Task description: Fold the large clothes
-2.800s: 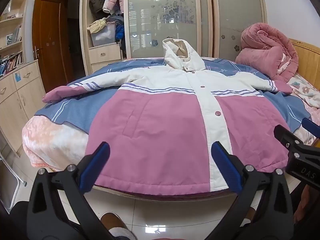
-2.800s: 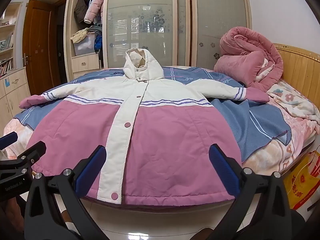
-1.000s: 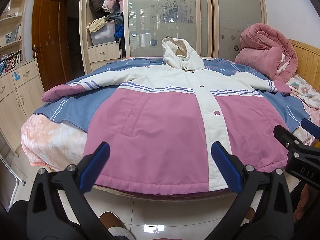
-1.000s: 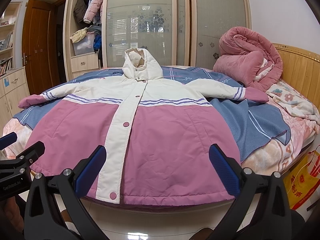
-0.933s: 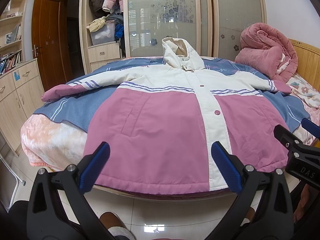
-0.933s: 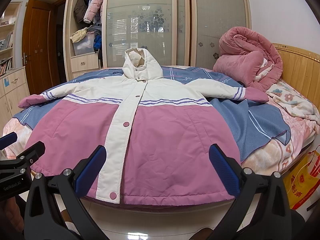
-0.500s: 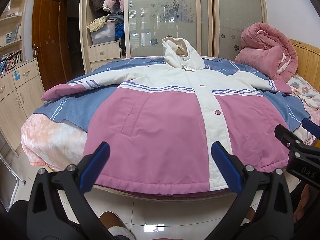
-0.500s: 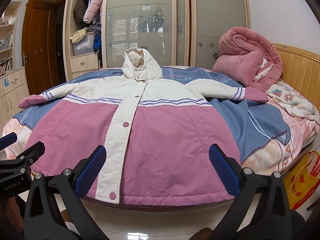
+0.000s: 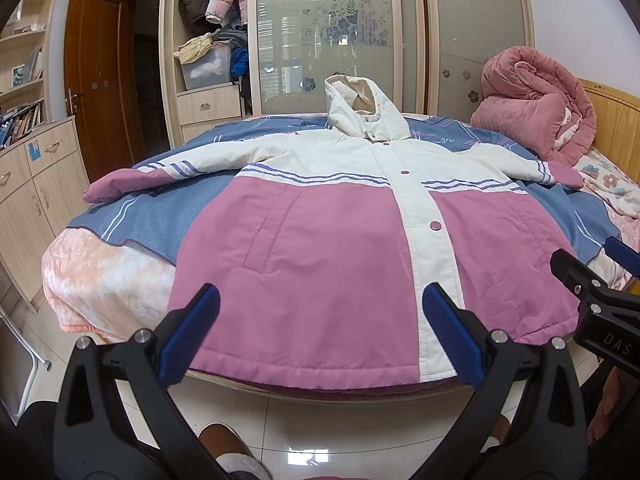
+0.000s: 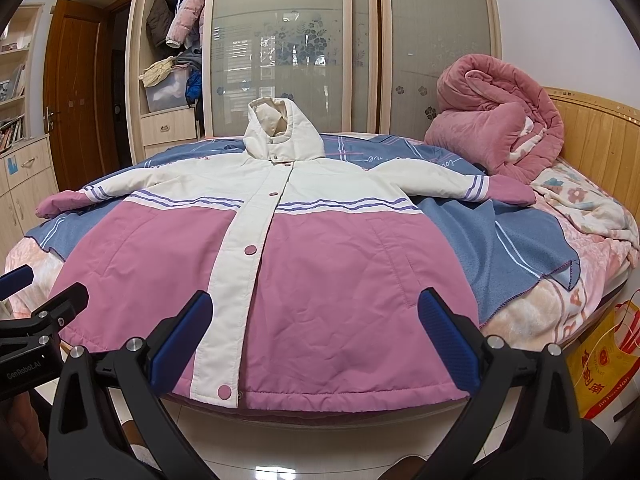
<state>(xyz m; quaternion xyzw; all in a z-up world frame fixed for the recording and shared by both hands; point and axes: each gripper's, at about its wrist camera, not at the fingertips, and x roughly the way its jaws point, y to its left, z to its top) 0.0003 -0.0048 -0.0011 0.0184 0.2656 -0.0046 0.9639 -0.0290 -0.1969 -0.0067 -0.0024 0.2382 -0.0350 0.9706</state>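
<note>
A large pink and white hooded jacket (image 9: 328, 248) lies flat, front up and buttoned, on a bed, sleeves spread to both sides and hood at the far end. It also shows in the right wrist view (image 10: 320, 272). My left gripper (image 9: 320, 332) is open and empty, held just short of the hem on the jacket's left half. My right gripper (image 10: 316, 336) is open and empty, just short of the hem on the right half. Each gripper shows at the edge of the other's view.
A blue blanket (image 10: 500, 236) lies under the jacket on the bed. A rolled pink quilt (image 10: 500, 128) sits by the wooden headboard (image 10: 600, 136) at the right. A wardrobe (image 9: 360, 40) stands behind, drawers (image 9: 36, 192) at the left. A yellow bag (image 10: 600, 364) sits on the tiled floor.
Both views have shifted very slightly; the jacket lies as before and both grippers stay open.
</note>
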